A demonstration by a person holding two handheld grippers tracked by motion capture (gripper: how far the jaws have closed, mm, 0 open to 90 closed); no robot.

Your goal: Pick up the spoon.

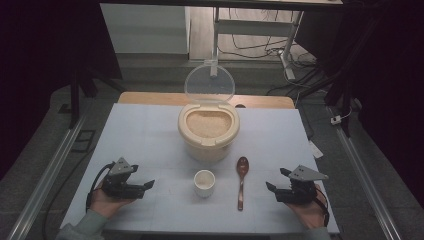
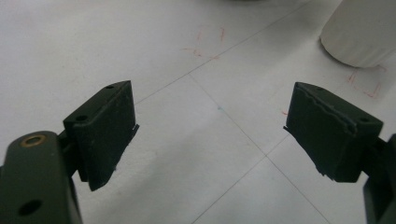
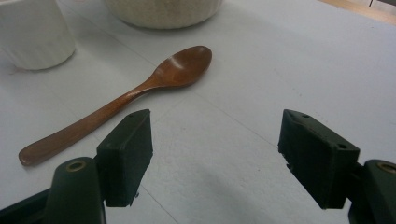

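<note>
Bench covered in white sheet. Rice bin, lid flipped up, sits mid-bench toward far edge, grains visible inside. White cup just in front of bin, near front edge. Wooden spoon lies just right of cup, bowl toward bin, handle toward front edge.

Left gripper near front-left corner, jaws spread, empty, resting in a hand; cup well ahead to its right.

Right gripper near front-right corner, jaws spread, empty; spoon just beside its left jaw, not touching, outside the gap.
</note>
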